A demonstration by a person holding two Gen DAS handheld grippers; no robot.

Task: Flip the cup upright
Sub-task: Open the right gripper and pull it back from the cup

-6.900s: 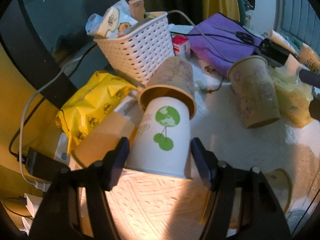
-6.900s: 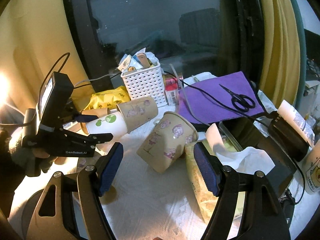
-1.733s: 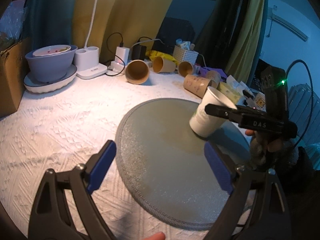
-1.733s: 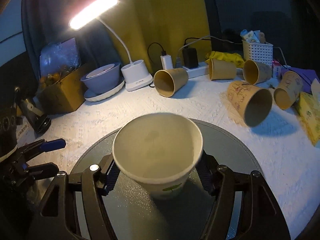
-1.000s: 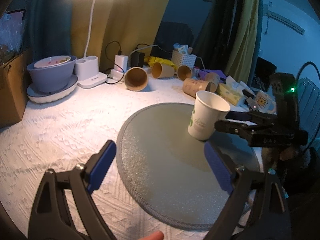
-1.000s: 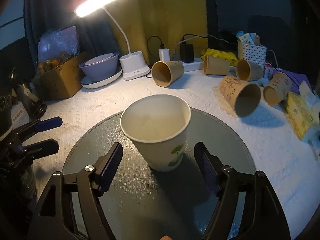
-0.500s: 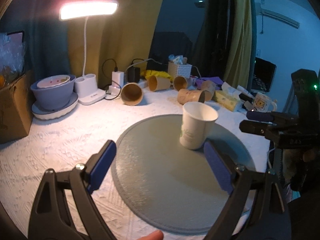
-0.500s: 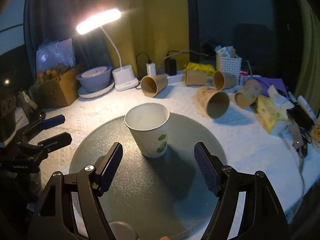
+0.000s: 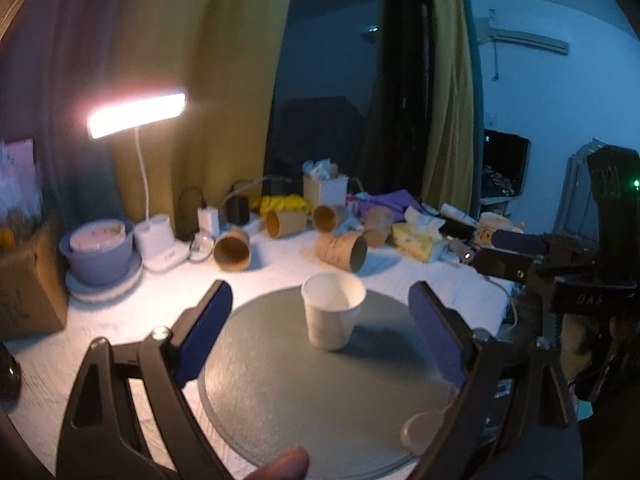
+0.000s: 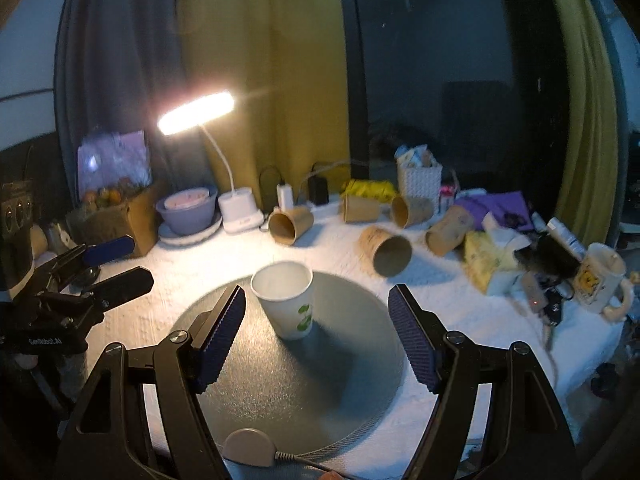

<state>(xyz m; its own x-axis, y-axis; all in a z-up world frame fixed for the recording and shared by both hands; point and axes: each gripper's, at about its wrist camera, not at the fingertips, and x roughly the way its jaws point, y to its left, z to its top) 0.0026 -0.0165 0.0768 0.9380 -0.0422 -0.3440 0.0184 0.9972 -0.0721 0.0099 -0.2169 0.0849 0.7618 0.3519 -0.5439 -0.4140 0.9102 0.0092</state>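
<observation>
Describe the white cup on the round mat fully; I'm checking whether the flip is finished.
The white paper cup stands upright, mouth up, on the round grey mat, toward its far side. It tapers to a narrower base, looks like thin paper with a rolled rim, and carries a green print low on the side seen from the right wrist. Its inside looks empty. Only the mat touches it: the left gripper and the right gripper are both open and clear of it.

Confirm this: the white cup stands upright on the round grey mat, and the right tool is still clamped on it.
Not quite. The white cup does stand upright on the round grey mat, but the right tool is open and clear of it, as the right wrist view shows.
</observation>
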